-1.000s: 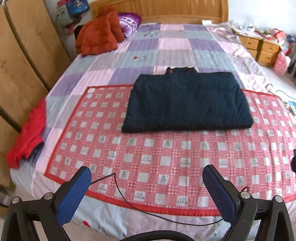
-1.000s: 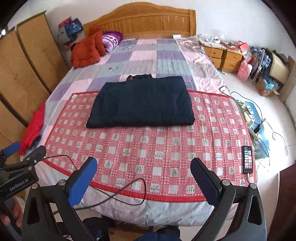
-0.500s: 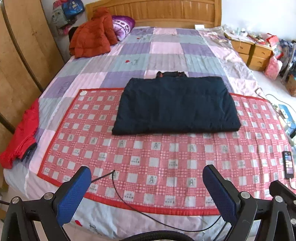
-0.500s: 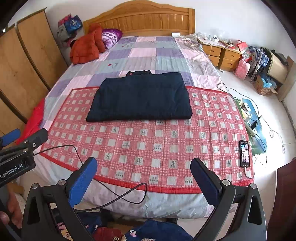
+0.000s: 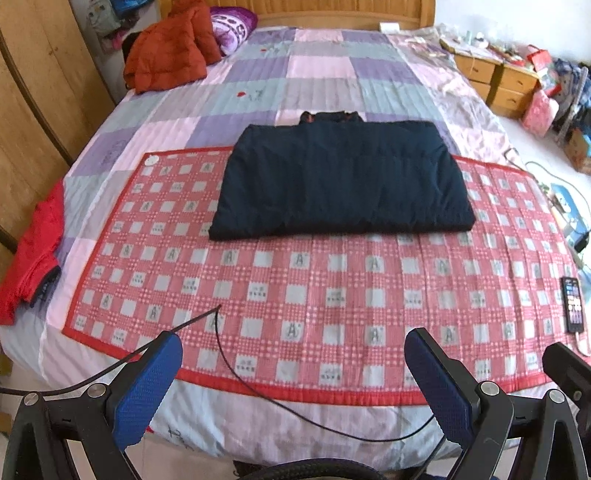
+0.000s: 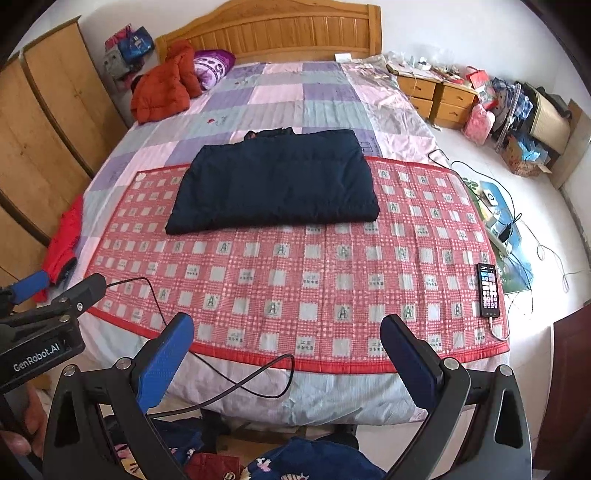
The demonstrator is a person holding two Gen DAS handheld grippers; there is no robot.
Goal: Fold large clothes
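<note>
two blue-padded black grippers are held at the foot of the bed, well apart from the garment. the left gripper (image 5: 293,373) is seen with its jaws spread wide and nothing between them; the right gripper (image 6: 286,356) is likewise spread wide and empty. in the right wrist view the left gripper (image 6: 61,291) shows at the left edge, with part of a hand (image 6: 22,432) below it.

the folded dark navy padded jacket (image 5: 341,181) is laid flat as a broad rectangle, collar toward the wooden headboard (image 6: 273,33). its near part rests on the red and white checked mat (image 5: 332,291), its far edge on the pastel patchwork quilt (image 5: 321,85).

a thin black cable (image 5: 236,365) is looped over the mat's near edge. a black smartphone (image 6: 488,290) with a lit screen is placed at the mat's right end. an orange puffer jacket (image 5: 166,55) is piled near the pillows, and a red garment (image 5: 33,251) is draped over the bed's left side.
</note>
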